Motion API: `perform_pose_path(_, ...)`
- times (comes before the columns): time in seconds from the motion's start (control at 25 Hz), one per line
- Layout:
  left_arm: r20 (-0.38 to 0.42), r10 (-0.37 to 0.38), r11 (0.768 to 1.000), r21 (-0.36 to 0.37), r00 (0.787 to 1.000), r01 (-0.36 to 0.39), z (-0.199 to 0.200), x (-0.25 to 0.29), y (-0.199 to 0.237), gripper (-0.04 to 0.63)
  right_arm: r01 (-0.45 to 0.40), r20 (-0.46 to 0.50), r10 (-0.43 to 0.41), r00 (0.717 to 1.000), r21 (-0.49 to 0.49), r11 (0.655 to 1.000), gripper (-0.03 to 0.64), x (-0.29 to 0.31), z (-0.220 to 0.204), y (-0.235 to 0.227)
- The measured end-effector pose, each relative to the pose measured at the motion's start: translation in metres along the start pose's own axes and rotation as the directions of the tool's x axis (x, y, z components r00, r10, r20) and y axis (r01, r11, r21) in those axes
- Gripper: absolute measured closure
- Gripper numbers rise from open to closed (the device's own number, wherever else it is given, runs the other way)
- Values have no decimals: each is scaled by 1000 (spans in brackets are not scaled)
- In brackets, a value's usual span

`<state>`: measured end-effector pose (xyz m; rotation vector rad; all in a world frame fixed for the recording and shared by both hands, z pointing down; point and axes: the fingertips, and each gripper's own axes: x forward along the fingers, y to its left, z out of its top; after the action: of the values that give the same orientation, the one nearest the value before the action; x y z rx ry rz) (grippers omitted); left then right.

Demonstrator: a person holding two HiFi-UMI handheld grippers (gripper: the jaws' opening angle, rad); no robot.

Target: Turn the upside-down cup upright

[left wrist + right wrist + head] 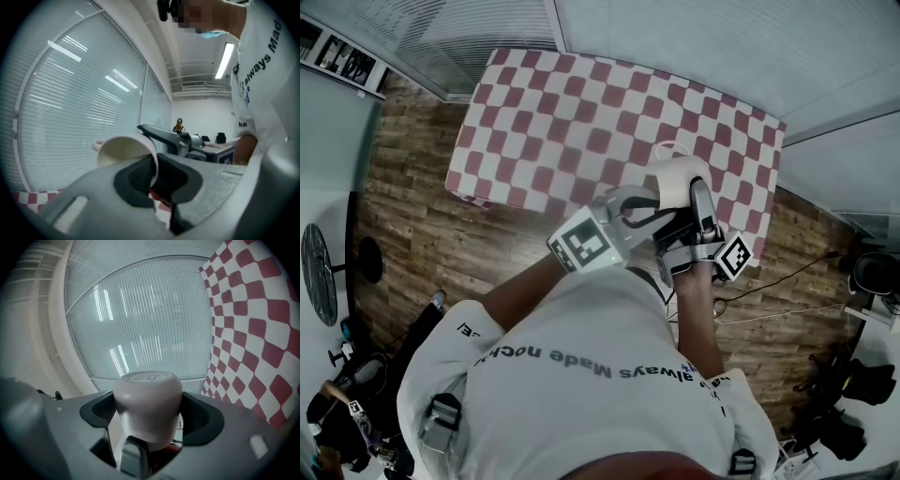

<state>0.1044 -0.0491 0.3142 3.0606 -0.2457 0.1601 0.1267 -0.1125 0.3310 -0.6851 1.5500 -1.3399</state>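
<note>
A white cup (680, 176) with a handle hangs in the air over the near right part of the checkered table (581, 112), held from two sides. My left gripper (658, 202) is shut on the cup's wall at the rim; the cup (124, 151) shows its open mouth there, with one pad inside and one outside, left gripper (154, 174). My right gripper (698, 195) is shut around the cup's body; in the right gripper view the cup (147, 394) sits between both pads with its flat base pointing away, right gripper (149, 412). The right gripper (174, 138) shows just behind the cup.
The red and white checkered cloth (253, 333) covers the table, which stands on a wooden floor (403, 187). Blinds (70, 103) fill the glass wall behind. Cables (787, 281) and dark gear lie on the floor at the right. A person (178, 125) sits far off.
</note>
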Motion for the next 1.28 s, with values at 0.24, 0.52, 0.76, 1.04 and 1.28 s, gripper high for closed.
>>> perform_pose_path(0.24,30,-4,1000,-1,1000,4,3,-4,4,572,-39,-111,20,994,-167,985,119,4,-13,12)
perform_pose_path(0.52,58,24,1000,-19,998,-23,1,-18,14,572,-4,-147,-46,988,-325,946,110,-8,-8,18)
perform_pose_path(0.76,58,43,999,-30,997,-42,-2,-27,23,572,-74,-243,-94,965,-602,795,122,-16,-14,45)
perform_pose_path(1.04,47,32,999,-15,998,-32,-4,-37,23,572,-281,-391,-313,866,-896,344,147,-20,-45,59)
perform_pose_path(1.28,46,20,1000,-14,999,-19,-2,-40,21,572,-447,-358,-489,795,-891,-75,154,-14,-62,57)
